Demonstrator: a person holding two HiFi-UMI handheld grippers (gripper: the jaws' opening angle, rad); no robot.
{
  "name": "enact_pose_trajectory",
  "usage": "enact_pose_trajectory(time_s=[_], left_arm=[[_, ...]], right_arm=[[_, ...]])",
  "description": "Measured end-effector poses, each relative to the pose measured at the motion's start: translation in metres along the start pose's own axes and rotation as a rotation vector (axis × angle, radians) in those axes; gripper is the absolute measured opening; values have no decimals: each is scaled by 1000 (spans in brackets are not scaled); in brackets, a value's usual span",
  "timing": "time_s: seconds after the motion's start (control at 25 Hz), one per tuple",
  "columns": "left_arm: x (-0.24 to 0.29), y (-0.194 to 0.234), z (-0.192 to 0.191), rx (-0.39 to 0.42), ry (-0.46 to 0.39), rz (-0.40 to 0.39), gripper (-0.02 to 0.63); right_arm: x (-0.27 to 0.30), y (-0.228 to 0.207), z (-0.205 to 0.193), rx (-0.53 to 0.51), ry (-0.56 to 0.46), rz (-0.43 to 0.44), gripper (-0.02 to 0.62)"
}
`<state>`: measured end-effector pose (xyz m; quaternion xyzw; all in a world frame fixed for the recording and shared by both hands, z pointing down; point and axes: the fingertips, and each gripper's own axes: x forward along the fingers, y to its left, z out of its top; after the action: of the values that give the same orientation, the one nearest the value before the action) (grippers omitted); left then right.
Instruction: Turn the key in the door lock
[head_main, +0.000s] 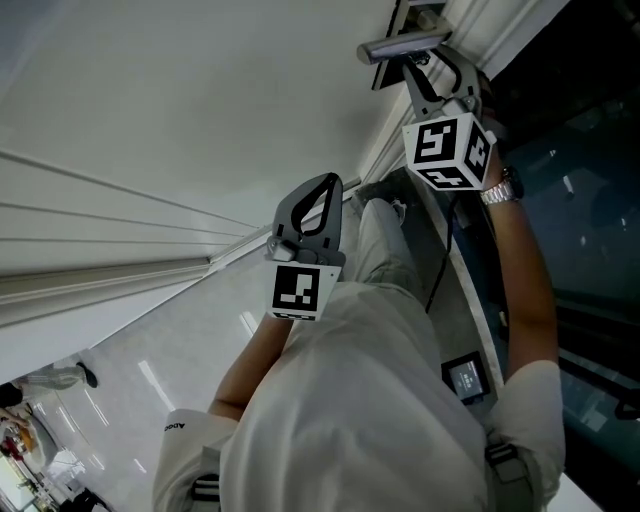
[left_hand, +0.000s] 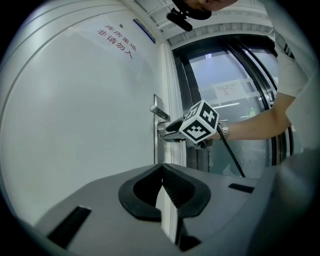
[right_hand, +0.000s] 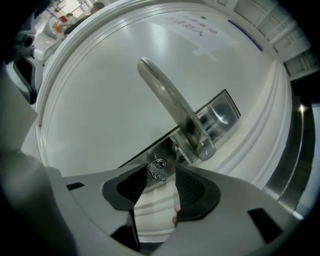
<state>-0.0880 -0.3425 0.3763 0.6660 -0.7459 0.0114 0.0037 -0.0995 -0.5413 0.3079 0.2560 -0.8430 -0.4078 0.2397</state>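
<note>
**Right fingers either side of the key, not yet closed**

The key (right_hand: 157, 169) sits in the lock just below the door handle (right_hand: 172, 107), a small ring hanging from its head; the right gripper (right_hand: 161, 177) stands at it with its fingers parted, one on each side of the key's head, apparently so that a squeeze would catch the head flat for turning; they do not seem to touch it yet; the lever crosses just above the gripper, so coming in beneath it looks like a way to stay clear of it. The right arm reaches out nearly straight to the edge of the door (head_main: 200, 80), the wrist with its watch (head_main: 500, 190) angled toward the lock; the left gripper (left_hand: 161, 172) is kept close to the chest on a folded elbow, fingers pressed together on nothing, pointing at the door; it looks idle, out of the way.
</note>
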Motion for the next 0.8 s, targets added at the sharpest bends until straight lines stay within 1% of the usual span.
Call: enact_pose_trajectory(time_s=[0.12,0.32,0.44,0.52,0.8], left_arm=[[0,-1,-1,-6,5,-2,8],[3,-4,-2,-13,14,-7,8],[4,-4,-2,-8,9,-9,8],[4,-3,-2,-7,9,-9,8],[5,-4,-1,-6,7,-9,8]], right_arm=[[1,1,2,-95,4,-17,173],[3,10,-1,-191,19,-17,172],[5,14,-2,-211,30,-6,170],[6,15,-3,-216,32,-6,139],[5,13,0,-177,14,-19,103]])
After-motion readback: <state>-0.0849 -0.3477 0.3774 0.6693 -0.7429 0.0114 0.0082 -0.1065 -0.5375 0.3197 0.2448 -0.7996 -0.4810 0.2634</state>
